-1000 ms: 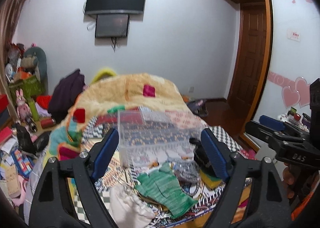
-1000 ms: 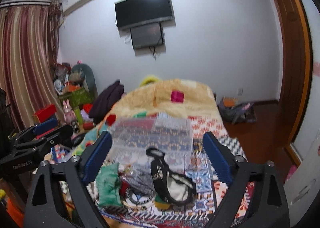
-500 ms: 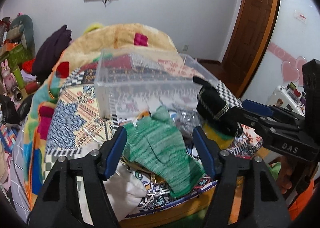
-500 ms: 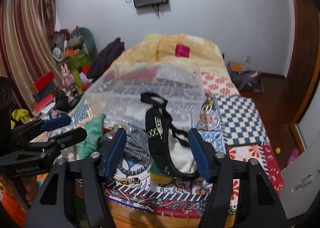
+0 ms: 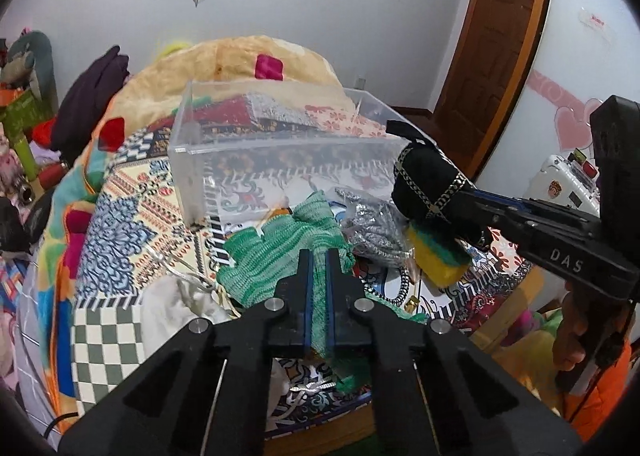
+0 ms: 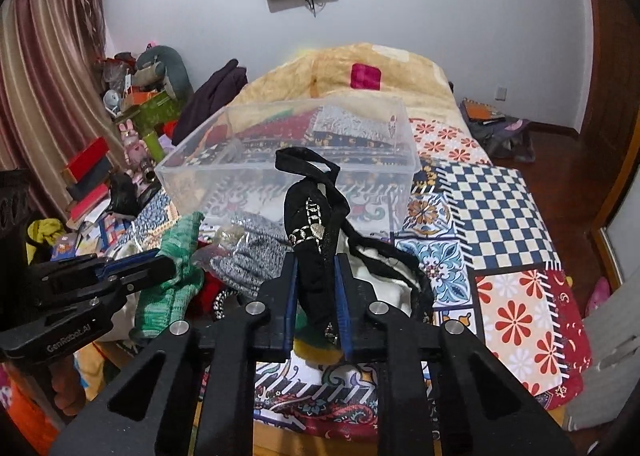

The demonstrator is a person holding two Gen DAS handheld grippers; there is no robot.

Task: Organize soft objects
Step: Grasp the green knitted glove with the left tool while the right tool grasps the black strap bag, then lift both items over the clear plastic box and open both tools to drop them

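A green knitted cloth (image 5: 280,248) lies on the patterned bed; my left gripper (image 5: 318,256) is shut on it, also seen from the right wrist (image 6: 176,256). My right gripper (image 6: 316,260) is shut on a black fabric bag with gold chain trim (image 6: 312,224), which shows in the left wrist view (image 5: 424,180). A clear plastic box (image 6: 288,160) stands open just behind both items (image 5: 256,152). A silvery grey cloth (image 5: 372,228) and a yellow-green sponge (image 5: 436,256) lie between the grippers. A white cloth (image 5: 172,304) lies to the left.
The bed's near edge (image 6: 320,432) is right below the grippers. A beige blanket heap (image 6: 360,68) fills the far bed. Clutter and toys (image 6: 132,104) crowd the left side. A wooden door (image 5: 496,36) is at the right.
Both grippers moved down and forward to the pile and shut: the left on the green cloth, the right on the black bag. They were open before.
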